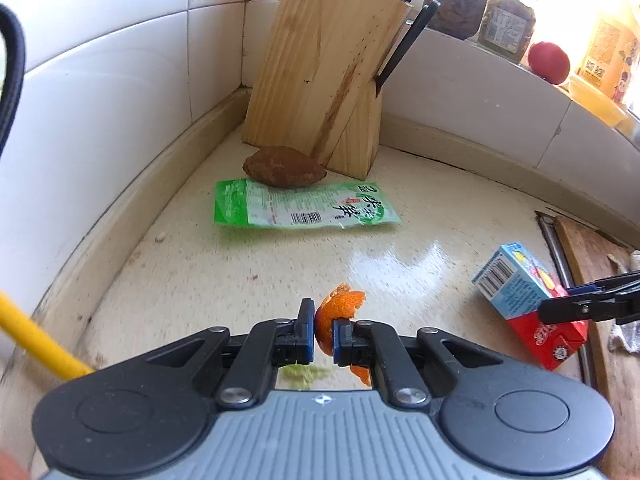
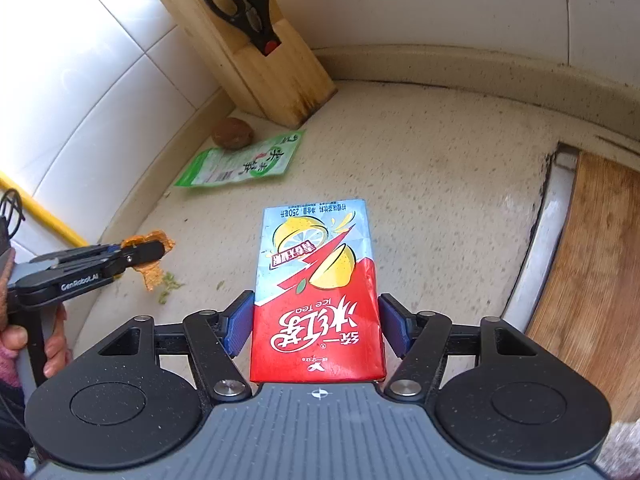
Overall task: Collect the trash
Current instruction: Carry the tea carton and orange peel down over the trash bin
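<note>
Orange peel [image 1: 340, 308] sat pinched between the blue pads of the left gripper [image 1: 323, 338], jaws narrow and pressed on both sides of it. In the right wrist view the same gripper [image 2: 154, 251] came in from the left edge w/ the peel [image 2: 150, 258] at its tip, low over the counter [image 1: 420, 248], and a hand [image 2: 48, 344] held its handle. Some green scraps [image 2: 170, 282] lay on the counter just under the peel; I could not tell if the peel touched the surface.

Further back, near the corner of the white tiled wall, a green snack packet [image 1: 304, 208] lay flat, and a brown sweet potato [image 1: 284, 168] rested at its far edge, just in front of the wooden knife block [image 1: 320, 80]. Black scissors [image 2: 240, 0] stood in the block.

To the right, the iced tea carton [image 2: 316, 292], red and blue, stood between the pads of the right gripper [image 2: 316, 326]. The jaws were wide, approx. at the carton's width; if the pads really touched its sides, I cannot tell. In the left wrist view the carton [image 1: 516, 300] looked tilted, w/ the right gripper [image 1: 560, 308] at its red end. A wooden board [image 2: 592, 260] lay at the far right, beside the counter edge.
</note>
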### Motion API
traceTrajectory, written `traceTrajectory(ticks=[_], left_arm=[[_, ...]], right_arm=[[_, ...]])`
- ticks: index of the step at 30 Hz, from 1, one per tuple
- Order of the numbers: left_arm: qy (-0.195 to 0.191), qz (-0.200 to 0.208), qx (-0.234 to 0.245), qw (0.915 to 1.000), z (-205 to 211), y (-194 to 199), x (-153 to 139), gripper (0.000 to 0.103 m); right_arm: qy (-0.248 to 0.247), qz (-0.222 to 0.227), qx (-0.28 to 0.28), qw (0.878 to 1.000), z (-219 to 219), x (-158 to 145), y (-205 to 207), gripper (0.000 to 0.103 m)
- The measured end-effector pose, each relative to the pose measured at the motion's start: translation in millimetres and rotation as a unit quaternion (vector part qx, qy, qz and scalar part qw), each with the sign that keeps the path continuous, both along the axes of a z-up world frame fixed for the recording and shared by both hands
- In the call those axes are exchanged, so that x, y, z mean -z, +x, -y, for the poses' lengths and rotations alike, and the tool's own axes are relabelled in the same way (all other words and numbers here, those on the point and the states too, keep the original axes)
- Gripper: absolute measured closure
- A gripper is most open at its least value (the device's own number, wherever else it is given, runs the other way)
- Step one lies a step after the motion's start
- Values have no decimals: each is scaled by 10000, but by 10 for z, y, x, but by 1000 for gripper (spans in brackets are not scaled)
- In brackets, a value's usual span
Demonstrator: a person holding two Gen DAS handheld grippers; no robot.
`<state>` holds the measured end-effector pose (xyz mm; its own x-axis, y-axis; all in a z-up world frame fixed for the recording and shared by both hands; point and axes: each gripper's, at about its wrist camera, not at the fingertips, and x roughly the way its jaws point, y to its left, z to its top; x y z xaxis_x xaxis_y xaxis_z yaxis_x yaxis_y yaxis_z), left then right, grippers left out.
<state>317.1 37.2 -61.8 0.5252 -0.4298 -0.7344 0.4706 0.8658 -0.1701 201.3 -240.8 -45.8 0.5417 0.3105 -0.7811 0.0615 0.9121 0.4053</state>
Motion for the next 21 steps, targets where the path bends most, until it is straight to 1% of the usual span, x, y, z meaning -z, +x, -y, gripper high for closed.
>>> traceTrajectory(ticks=[8, 14, 17, 21], left_arm=[[-111, 20, -201, 9997, -142, -270, -157, 96], [-171, 113, -351, 9992, -235, -497, -278, 96], [-174, 174, -442, 9987, -290, -637, -344, 96], [-184, 245, -634, 9975, -402, -856, -414, 96]], right_arm=[[176, 189, -40, 9997, -10, -143, -145, 32], [331, 358, -114, 9987, -32, -272, -291, 32], [437, 447, -263, 9977, -83, -336, -367, 32], [499, 596, -596, 9952, -254, -436, -462, 32]])
